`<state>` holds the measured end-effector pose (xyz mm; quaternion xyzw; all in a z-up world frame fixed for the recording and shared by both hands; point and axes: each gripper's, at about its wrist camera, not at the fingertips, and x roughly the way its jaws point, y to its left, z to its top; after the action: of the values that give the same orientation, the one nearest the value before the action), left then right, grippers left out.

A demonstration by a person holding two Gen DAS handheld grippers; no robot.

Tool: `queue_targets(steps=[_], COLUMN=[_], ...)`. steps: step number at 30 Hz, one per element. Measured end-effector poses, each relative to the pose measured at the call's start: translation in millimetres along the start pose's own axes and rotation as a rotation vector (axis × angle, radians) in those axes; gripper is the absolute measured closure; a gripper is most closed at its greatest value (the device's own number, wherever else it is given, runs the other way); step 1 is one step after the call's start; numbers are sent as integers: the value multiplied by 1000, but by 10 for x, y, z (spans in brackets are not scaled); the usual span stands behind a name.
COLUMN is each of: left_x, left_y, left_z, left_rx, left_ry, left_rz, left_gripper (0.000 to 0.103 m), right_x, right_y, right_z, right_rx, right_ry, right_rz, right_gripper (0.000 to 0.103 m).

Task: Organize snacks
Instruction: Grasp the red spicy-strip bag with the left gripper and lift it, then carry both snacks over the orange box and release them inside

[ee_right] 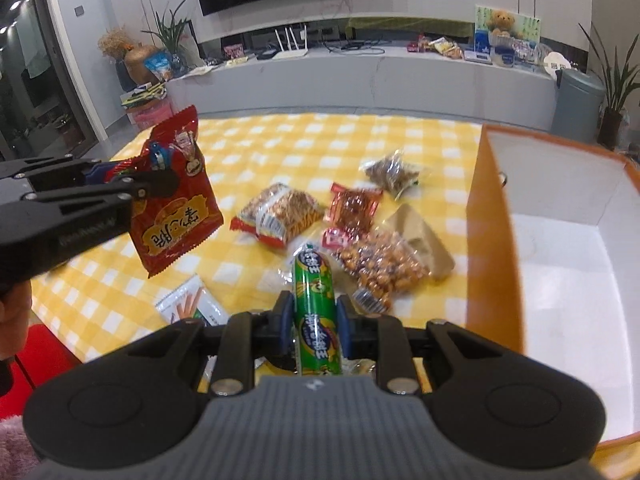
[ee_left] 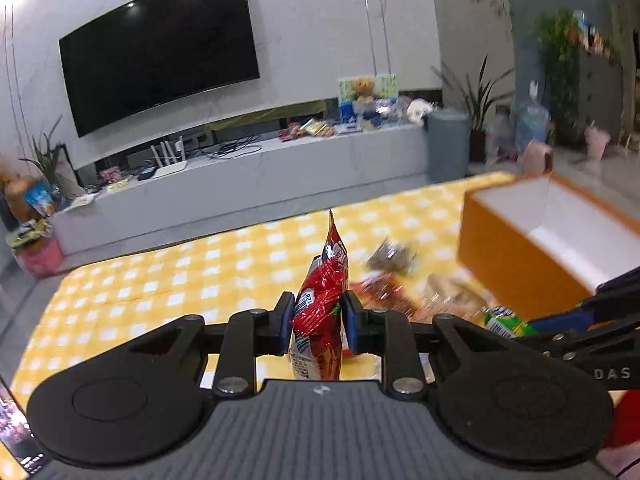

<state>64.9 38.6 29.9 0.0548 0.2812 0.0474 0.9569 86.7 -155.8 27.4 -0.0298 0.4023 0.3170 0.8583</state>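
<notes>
Above the yellow checked cloth [ee_right: 320,136], beside the orange box [ee_right: 496,240] with its bare white floor, both grippers hang with a snack each: the left gripper [ee_left: 318,322] has its jaws pinched narrow on a red snack bag [ee_left: 322,280], clear of the cloth and off to the far side of the pile from the box, and the right gripper [ee_right: 314,322] is clamped on a green sausage stick [ee_right: 316,304] near the box's open side. The likely next step is dropping both into the box, and that is where it could slip. The red bag is caught by one edge only and dangles at a tilt, so a quick swing could pull the slick foil out of the pads. The green stick is round and smooth and pokes well forward of the jaws, so it could pivot or catch the box wall on the way over. Between the grippers and the box lie loose packs: a peanut bag [ee_right: 380,268] just beside the box wall, a red candy pack [ee_right: 354,206] and a noodle snack pack [ee_right: 280,214] further from it, a dark nut pack [ee_right: 394,172] beyond those, and a white packet [ee_right: 192,304] on the near side away from the box. A low pass would drag through them
</notes>
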Motion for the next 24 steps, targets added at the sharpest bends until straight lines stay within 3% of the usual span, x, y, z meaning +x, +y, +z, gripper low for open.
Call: queue_targets(steps=[5,13,18,24], left_x=[-196,-292,-152,95], left_y=[-111,-573,-964,-1438], left_z=[273,690,858,945], left_rx=[-30,9,50,136], left_ry=[-51,-86,-16,73], left_rz=[-84,-263,-417,-527], left_gripper=[75,75,75,75], right_x=[-349,-889,-1110,-1126], right_y=[-157,-517,-744,-1101], right_z=[138,328,354,251], right_rx=[14,3,-47,-40], right_ry=[-35,-74,-37,85], right_rz=[-12,-102,-194,-237], right_gripper=[82,82,82,82])
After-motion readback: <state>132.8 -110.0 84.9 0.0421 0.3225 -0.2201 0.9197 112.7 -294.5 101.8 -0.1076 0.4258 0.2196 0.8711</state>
